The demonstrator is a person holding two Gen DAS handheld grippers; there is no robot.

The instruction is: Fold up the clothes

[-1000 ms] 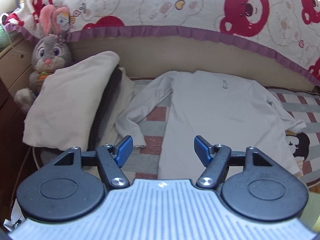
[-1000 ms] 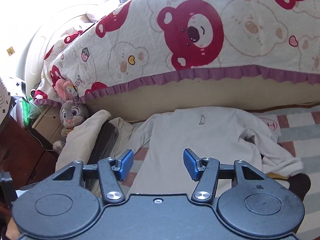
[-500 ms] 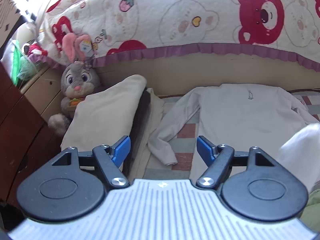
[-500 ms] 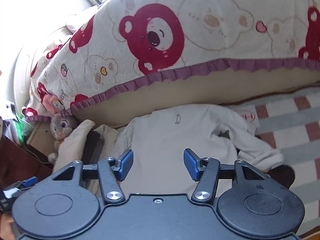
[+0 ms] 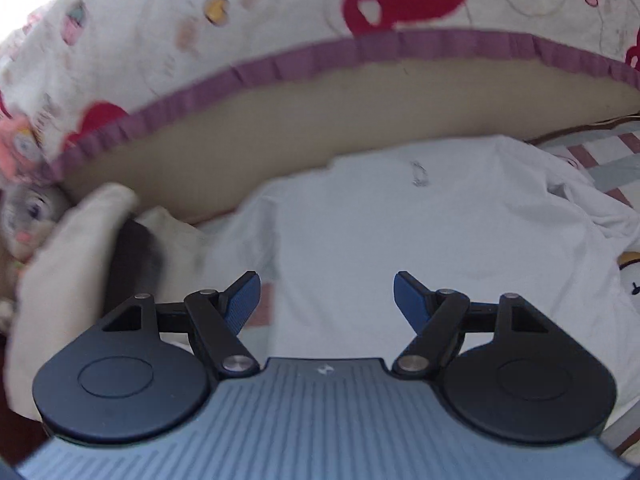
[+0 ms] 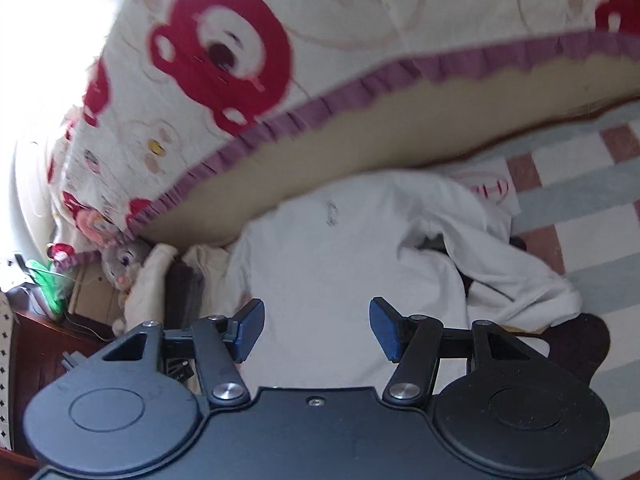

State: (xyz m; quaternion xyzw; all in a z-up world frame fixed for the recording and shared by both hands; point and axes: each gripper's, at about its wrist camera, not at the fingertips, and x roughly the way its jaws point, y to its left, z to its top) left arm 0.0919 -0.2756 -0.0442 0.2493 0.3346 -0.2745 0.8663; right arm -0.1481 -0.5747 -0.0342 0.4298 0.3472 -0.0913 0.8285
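Both my grippers hover above the bed, each with its jaws spread wide and holding nothing: the left gripper [image 5: 326,294] over the near hem of the white top [image 5: 420,240], the right gripper [image 6: 316,326] over the same body panel. The top lies face up and mostly flat, its collar toward the far edge under the bear quilt [image 6: 360,40]. Its right sleeve [image 6: 500,264] is drawn in and bunched over the body; its left sleeve is blurred, so I cannot tell how it lies. I judge the fold partly made at most: the body is still spread full length. By the bed's left edge sits a pile [image 5: 68,272] of cream cloth, with a plush rabbit [image 6: 124,260] behind. No containers show.
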